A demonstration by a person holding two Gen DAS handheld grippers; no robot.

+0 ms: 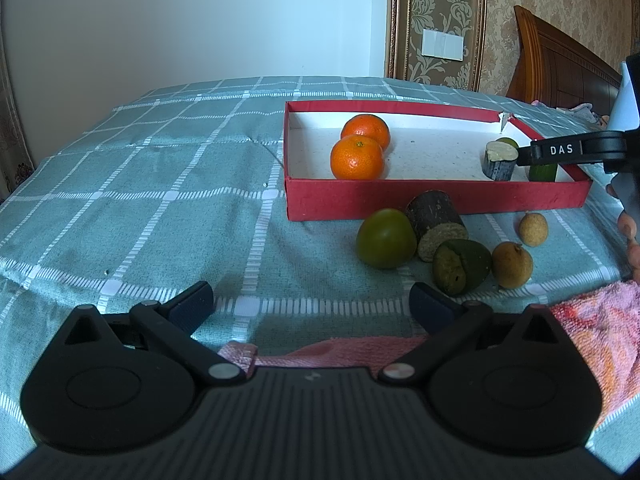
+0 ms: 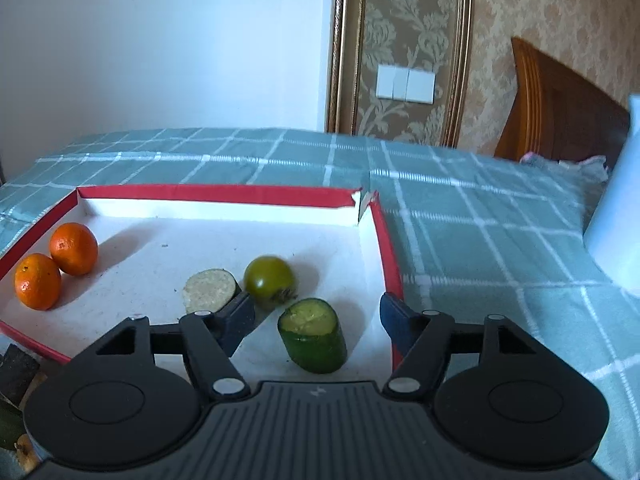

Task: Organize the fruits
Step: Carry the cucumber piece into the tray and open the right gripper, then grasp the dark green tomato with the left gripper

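A red box [image 1: 436, 200] with a white floor holds two oranges [image 1: 357, 159], a dark cut stub [image 1: 499, 160] and a green cucumber piece [image 1: 543, 171]. In the right wrist view the box [image 2: 386, 240] holds the oranges [image 2: 38, 281], the pale-topped stub [image 2: 210, 289], a green round fruit [image 2: 269, 285] and the cucumber piece [image 2: 314, 335]. My right gripper [image 2: 318, 320] is open, its jaws standing either side of the cucumber piece. My left gripper [image 1: 311, 306] is open and empty above the cloth. In front of the box lie a green fruit [image 1: 385, 239], a dark stub [image 1: 436, 218], a green cut piece [image 1: 460, 266] and two brown longans [image 1: 512, 265].
A teal checked cloth [image 1: 160, 200] covers the table. A pink towel [image 1: 592, 320] lies at the near right edge. A wooden headboard [image 1: 560, 64] and a patterned wall stand behind. A white object [image 2: 616, 208] stands at the right.
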